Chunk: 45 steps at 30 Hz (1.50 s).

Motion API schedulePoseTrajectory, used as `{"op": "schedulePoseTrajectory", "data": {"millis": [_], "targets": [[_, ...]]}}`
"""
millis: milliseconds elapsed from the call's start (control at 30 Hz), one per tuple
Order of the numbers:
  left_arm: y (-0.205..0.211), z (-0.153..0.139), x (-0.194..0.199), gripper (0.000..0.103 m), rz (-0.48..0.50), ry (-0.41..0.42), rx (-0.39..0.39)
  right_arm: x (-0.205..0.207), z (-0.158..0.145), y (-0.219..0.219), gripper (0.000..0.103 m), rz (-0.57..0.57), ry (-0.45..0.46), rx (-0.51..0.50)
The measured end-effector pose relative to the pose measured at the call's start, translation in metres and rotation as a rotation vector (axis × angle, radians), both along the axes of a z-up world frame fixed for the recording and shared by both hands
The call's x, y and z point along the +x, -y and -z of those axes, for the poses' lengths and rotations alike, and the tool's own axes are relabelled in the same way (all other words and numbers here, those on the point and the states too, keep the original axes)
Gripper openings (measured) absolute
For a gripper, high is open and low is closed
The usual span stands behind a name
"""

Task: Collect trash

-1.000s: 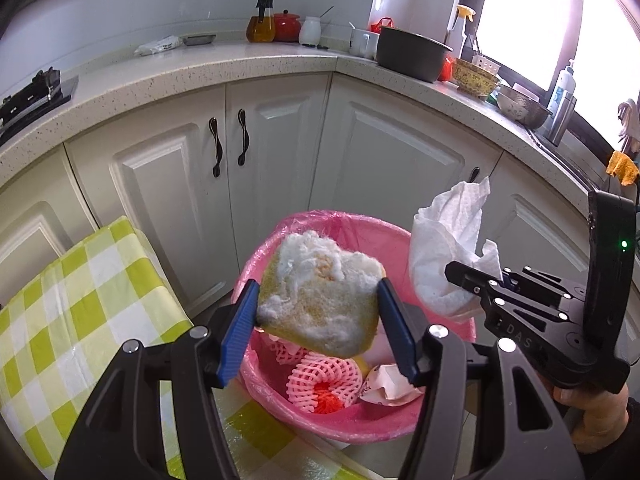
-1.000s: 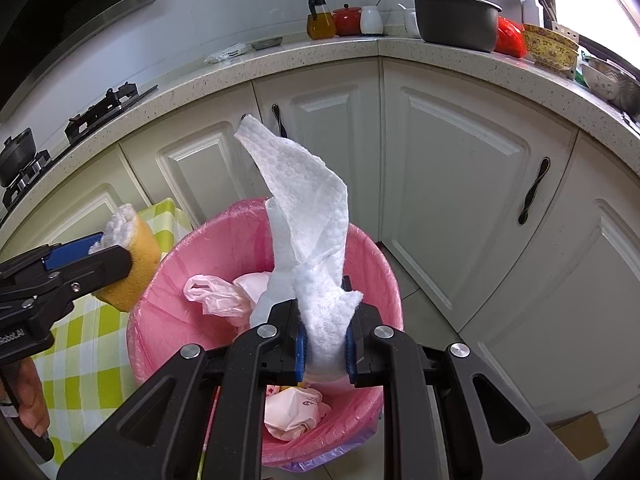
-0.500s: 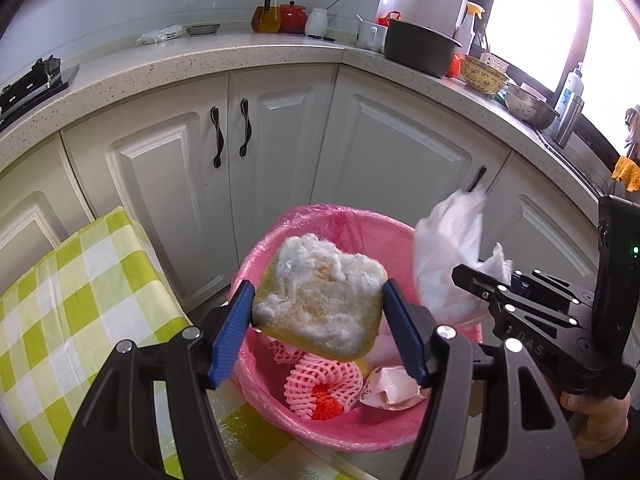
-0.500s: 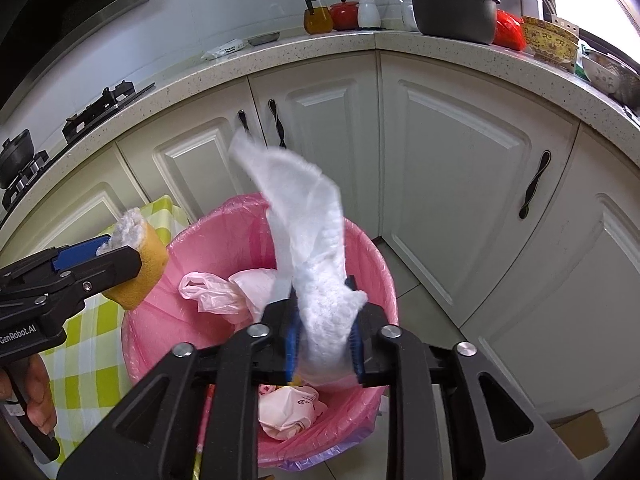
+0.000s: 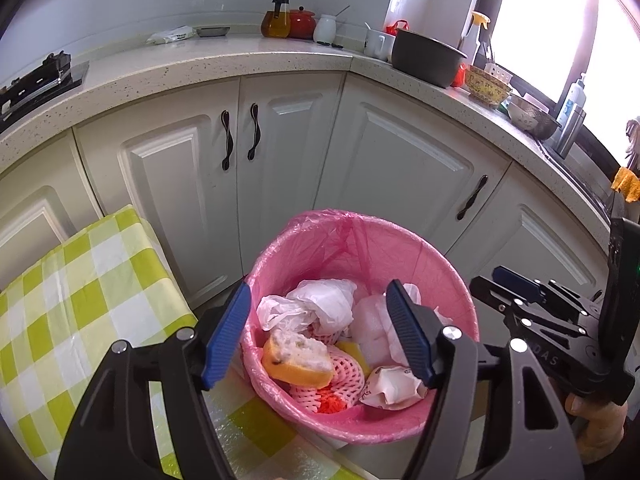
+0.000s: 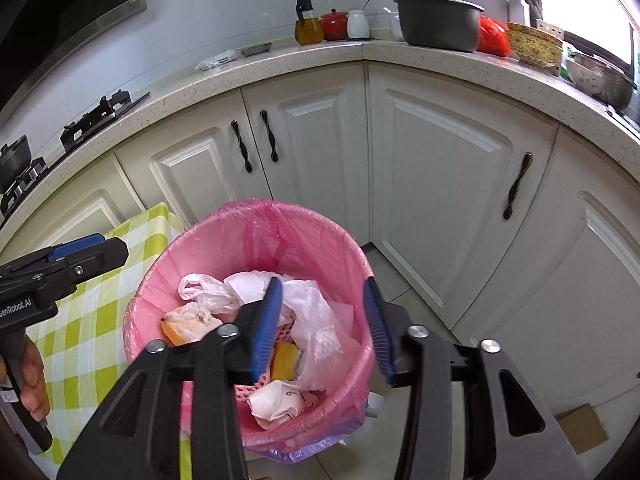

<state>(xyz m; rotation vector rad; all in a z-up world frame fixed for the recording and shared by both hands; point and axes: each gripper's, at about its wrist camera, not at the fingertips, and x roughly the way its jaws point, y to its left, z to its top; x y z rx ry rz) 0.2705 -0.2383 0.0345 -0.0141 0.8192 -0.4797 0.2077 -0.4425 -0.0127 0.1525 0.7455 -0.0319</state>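
Note:
A pink trash bin [image 5: 452, 280] with a pink liner stands on the floor by the cabinets; it also shows in the right wrist view [image 6: 344, 248]. A yellow sponge [image 5: 298, 358] lies inside on a pink foam net, also seen in the right wrist view [image 6: 190, 320]. A white paper towel [image 6: 316, 320] lies in the bin among plastic bags and crumpled paper. My left gripper [image 5: 320, 332] is open and empty above the bin's near rim. My right gripper [image 6: 322, 324] is open and empty over the bin; its body shows at the right of the left wrist view [image 5: 532, 312].
A table with a green checked cloth [image 5: 72, 300] stands left of the bin. White cabinets [image 5: 384, 168] curve behind it. The counter [image 5: 240, 56] holds a dark pot [image 5: 426, 58], jars and bowls. A stove [image 6: 92, 114] sits at the left. A cardboard piece [image 6: 582, 428] lies on the floor.
Both grippers opened. The sponge dropped from the left gripper and the paper towel from the right gripper into the pink bin.

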Motion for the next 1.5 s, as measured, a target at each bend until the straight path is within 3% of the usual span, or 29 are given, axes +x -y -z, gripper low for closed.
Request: {"op": "schedulePoseTrajectory", "data": {"millis": [200, 567, 800, 1500], "targets": [[-0.017, -0.012, -0.028, 0.087, 0.000, 0.052, -0.014, -0.032, -0.008, -0.001, 0.061, 0.029, 0.041, -0.015], [-0.051, -0.012, -0.105, 0.090, 0.007, 0.155, 0.037, -0.101, -0.014, -0.035, 0.083, 0.042, 0.151, -0.056], [-0.068, -0.001, -0.130, 0.091, -0.003, 0.174, 0.038, -0.121, 0.001, -0.056, 0.083, 0.002, 0.153, -0.078], [-0.069, 0.000, -0.123, 0.091, -0.022, 0.171, 0.022, -0.117, -0.001, -0.065, 0.083, -0.030, 0.157, -0.073]]}}
